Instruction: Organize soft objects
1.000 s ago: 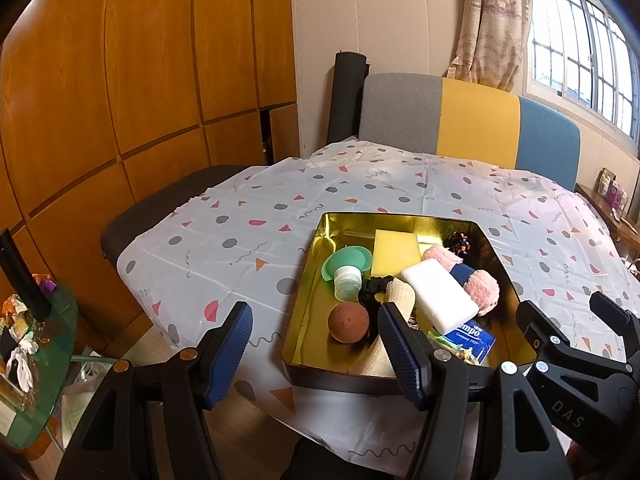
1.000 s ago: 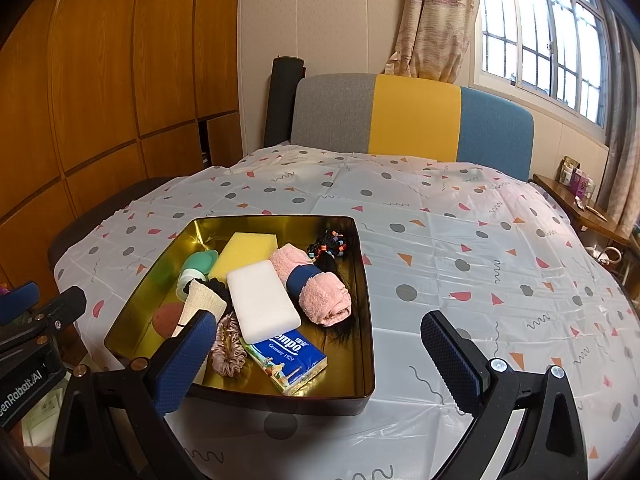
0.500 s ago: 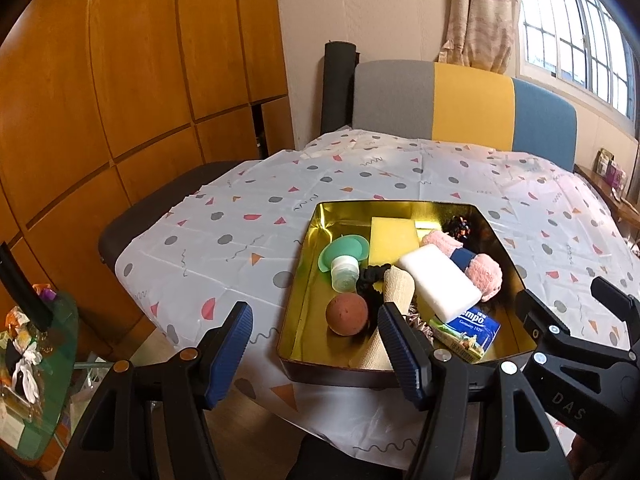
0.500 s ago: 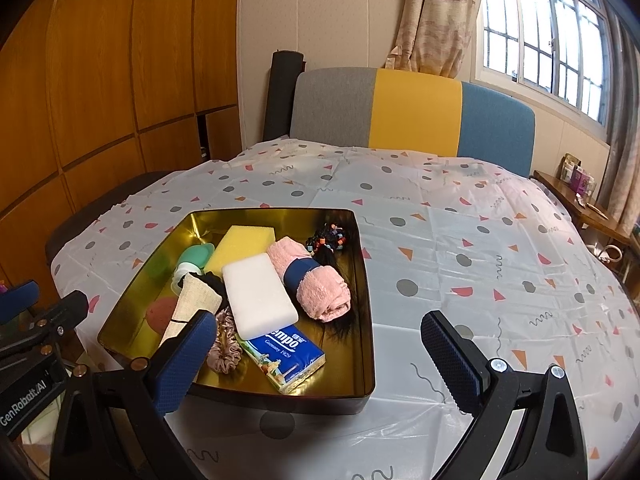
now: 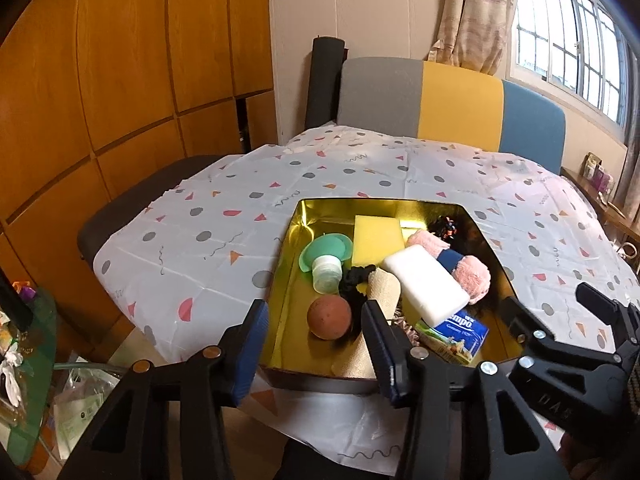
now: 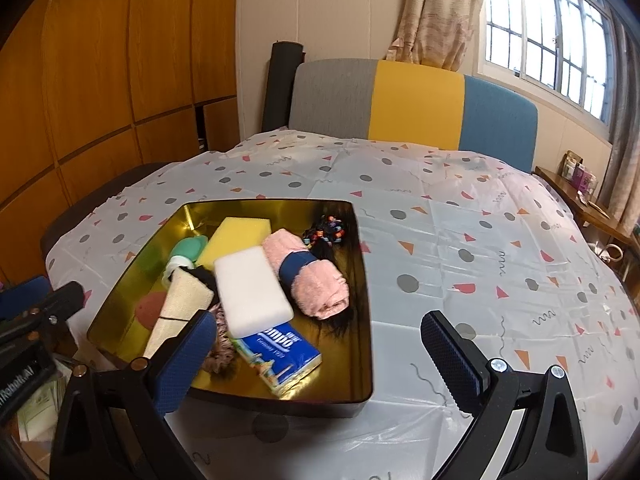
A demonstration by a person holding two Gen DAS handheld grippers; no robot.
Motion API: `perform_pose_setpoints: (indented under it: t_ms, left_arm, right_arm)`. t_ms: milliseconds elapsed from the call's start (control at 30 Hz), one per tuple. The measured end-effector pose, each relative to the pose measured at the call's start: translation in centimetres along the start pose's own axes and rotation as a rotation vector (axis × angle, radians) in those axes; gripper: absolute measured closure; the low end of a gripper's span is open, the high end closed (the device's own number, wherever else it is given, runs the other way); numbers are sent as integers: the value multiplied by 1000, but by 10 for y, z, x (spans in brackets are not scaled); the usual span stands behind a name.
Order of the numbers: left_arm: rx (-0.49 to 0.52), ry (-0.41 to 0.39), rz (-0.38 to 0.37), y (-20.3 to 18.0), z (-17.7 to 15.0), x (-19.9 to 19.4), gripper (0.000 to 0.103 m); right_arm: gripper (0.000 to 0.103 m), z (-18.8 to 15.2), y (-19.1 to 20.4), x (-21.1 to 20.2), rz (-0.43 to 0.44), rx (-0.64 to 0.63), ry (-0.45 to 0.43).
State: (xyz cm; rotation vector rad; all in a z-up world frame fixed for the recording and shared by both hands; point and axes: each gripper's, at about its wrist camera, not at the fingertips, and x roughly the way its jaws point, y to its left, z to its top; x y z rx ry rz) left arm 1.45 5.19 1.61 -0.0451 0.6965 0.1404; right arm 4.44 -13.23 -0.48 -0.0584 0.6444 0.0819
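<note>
Left wrist view: left hand-held gripper (image 5: 316,344) hovers over near edge of gold tray (image 5: 288,248), jaws apart w/ nothing clamped – they've just been closing in, brown ball (image 5: 329,317) seen in the gap but pads not touching it. Tray sits on surface w/ patterned cloth (image 5: 224,232). Inside tray: green silicone cup (image 5: 326,254) at left, yellow sponge (image 5: 376,238) at back, white sponge (image 5: 424,282) leaning across the middle, pink rolled towel (image 5: 466,268) w/ blue band beside it, black scrunchie (image 5: 356,278), beige cloth roll (image 5: 382,292), blue tissue pack (image 5: 460,330) at near right corner. Right wrist view: right hand-held gripper (image 6: 320,348) – jaws wide apart, empty, above tray's near right corner and the cloth. Tissue pack just beyond its left finger. Colourful hair ties (image 6: 326,232) at tray's far right corner.
</note>
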Motion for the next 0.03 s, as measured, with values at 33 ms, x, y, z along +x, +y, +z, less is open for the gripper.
perform_pose_setpoints:
  t_ms: [33]
  left_arm:
    - [-6,12,-18,1,1,2,54]
  right_arm:
    - [0,1,-6,2,-11,14,-2]
